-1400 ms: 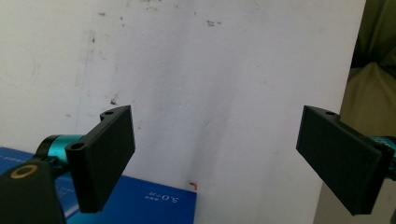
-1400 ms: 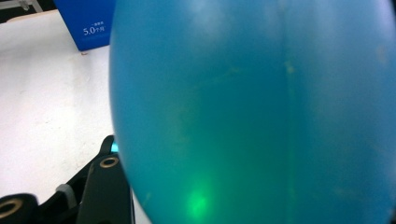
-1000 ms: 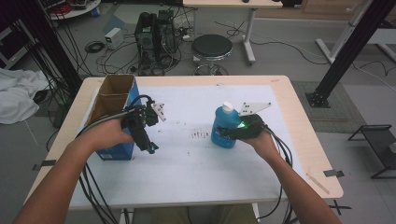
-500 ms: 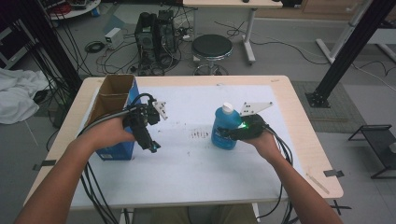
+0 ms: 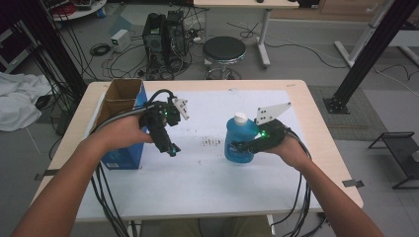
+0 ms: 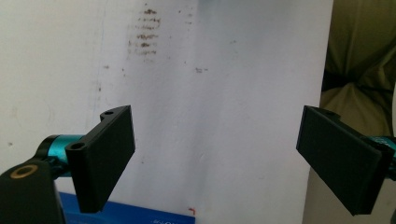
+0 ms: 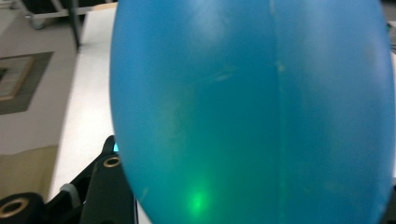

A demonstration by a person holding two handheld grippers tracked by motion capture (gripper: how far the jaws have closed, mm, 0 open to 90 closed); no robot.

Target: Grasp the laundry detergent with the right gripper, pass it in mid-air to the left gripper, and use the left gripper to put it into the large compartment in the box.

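A pale wooden worktop (image 5: 316,123) covered by a white sheet (image 5: 207,177) carries the scene, with a person's forearms reaching in from the near edge. At the left side of the sheet stands an open cardboard box (image 5: 118,98) with blue printed sides, its brown flaps up. Right of centre is a blue bottle (image 5: 238,143) with a white cap (image 5: 240,117), upright and in the grasp of the right gripper (image 5: 247,146), whose jaws are clenched on the bottle's lower body from the person's right; in the right gripper view the translucent blue wall (image 7: 252,107) bulges close to the lens, lit by a green glow, with one black jaw visible at its lower left. Whether the bottle's base touches the sheet cannot be told. The left gripper (image 5: 170,147) hangs just beside the box, pointing down at the sheet, well apart from the bottle; in the left gripper view (image 6: 210,163) its two black jaws stand wide apart and released, with nothing between them but the white sheet below. Between the two grippers a small patch of brown marks (image 5: 211,142) stains the sheet.
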